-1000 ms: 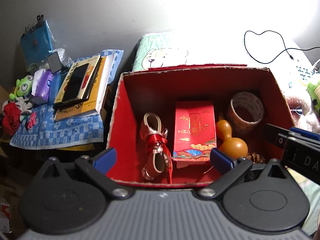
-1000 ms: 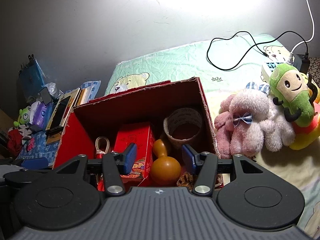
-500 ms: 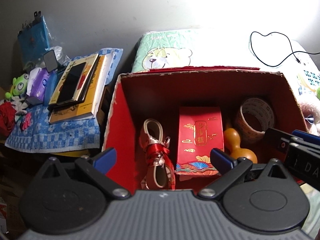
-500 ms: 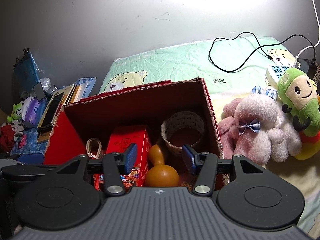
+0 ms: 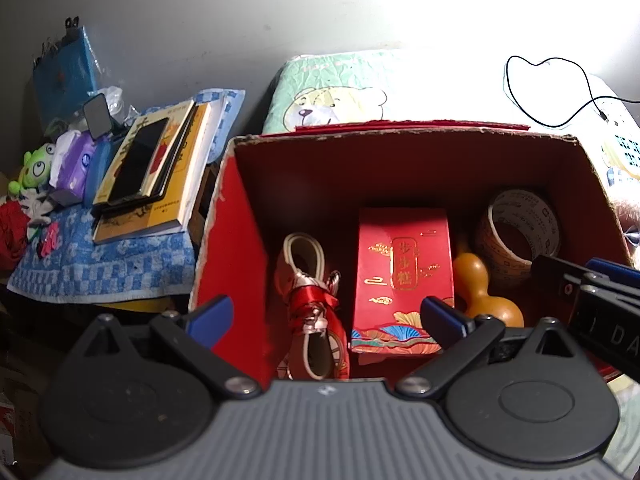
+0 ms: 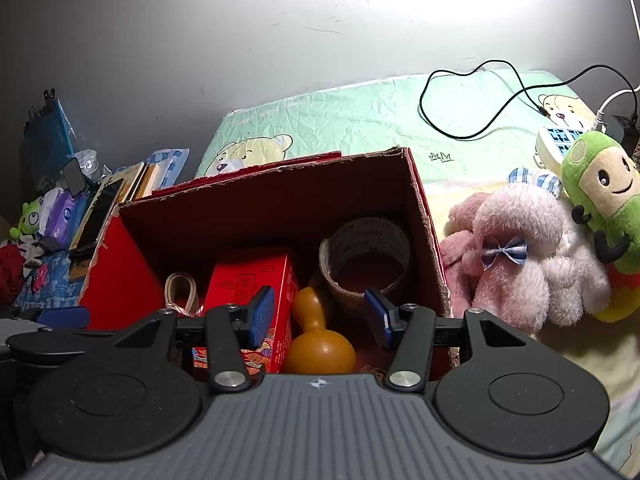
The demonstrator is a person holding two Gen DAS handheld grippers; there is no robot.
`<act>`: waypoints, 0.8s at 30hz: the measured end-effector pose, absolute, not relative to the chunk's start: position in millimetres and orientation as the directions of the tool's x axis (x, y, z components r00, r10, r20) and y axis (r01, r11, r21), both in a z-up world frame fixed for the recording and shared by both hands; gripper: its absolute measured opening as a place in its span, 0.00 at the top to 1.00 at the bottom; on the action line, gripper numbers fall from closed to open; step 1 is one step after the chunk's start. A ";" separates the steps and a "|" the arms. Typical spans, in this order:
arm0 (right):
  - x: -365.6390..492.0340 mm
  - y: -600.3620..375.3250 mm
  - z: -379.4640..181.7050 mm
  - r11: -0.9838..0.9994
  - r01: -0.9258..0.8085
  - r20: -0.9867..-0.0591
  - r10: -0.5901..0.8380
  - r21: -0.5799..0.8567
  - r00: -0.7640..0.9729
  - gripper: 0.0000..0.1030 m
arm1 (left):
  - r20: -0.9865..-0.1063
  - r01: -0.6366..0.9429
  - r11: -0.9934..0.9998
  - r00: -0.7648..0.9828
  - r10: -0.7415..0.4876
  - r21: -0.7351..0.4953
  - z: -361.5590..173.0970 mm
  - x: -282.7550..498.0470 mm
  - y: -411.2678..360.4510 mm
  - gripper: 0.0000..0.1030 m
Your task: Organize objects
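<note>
An open red cardboard box (image 5: 232,240) (image 6: 120,272) sits on the bed. It holds a red gift packet (image 5: 404,272) (image 6: 248,280), an orange gourd (image 5: 480,292) (image 6: 320,344), a tape roll (image 5: 520,232) (image 6: 368,256) and a red ribbon with a cream cord (image 5: 316,308) (image 6: 182,292). My left gripper (image 5: 326,316) hovers open over the box's near left side, holding nothing. My right gripper (image 6: 320,316) is open above the near right side. The gourd lies below its gap, not gripped. The near edge of the box is hidden behind the gripper bodies.
Books with a phone on top (image 5: 152,168) lie on a blue checked cloth (image 5: 100,268) left of the box, among small clutter. Pink and green plush toys (image 6: 532,256) crowd the box's right side. A black cable (image 6: 480,100) loops over the bear-print pillow (image 6: 360,120) behind.
The left gripper has edged slightly closer to the box, and the right view has shifted a little. Both grippers stay open and the box contents have not moved.
</note>
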State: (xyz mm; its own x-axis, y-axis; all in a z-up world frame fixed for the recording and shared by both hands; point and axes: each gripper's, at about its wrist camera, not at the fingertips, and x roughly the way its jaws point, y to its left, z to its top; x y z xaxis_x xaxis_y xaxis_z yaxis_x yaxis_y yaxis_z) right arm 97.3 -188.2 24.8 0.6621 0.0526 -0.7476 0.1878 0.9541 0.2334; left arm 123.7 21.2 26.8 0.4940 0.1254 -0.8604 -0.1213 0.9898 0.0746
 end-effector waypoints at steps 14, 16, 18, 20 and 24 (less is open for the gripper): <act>99.4 -188.6 21.3 0.954 0.195 -0.752 0.045 0.227 0.658 0.48 | -0.863 -0.121 0.988 0.486 0.139 0.092 22.3 125.4 19.8 0.03; 99.5 -188.8 21.3 0.953 0.198 -0.751 0.044 0.229 0.658 0.48 | -0.864 -0.119 0.989 0.485 0.138 0.091 22.0 125.6 19.4 0.03; 99.9 -189.0 21.4 0.953 0.198 -0.750 0.046 0.231 0.659 0.48 | -0.864 -0.119 0.989 0.484 0.135 0.088 21.6 126.3 19.8 0.03; 100.1 -188.8 21.1 0.953 0.197 -0.750 0.046 0.232 0.660 0.48 | -0.865 -0.120 0.989 0.484 0.131 0.082 21.1 127.0 20.6 0.03; 100.4 -189.0 20.0 0.951 0.199 -0.752 0.049 0.235 0.657 0.48 | -0.867 -0.117 0.990 0.483 0.121 0.073 19.0 128.1 20.8 0.03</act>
State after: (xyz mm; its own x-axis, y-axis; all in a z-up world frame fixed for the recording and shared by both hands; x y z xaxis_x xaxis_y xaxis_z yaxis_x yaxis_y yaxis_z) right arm 100.4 -189.0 20.0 0.6568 0.0492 -0.7525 0.1986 0.9514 0.2355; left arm 128.1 20.8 19.0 0.4832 0.1208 -0.8672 -0.1172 0.9904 0.0726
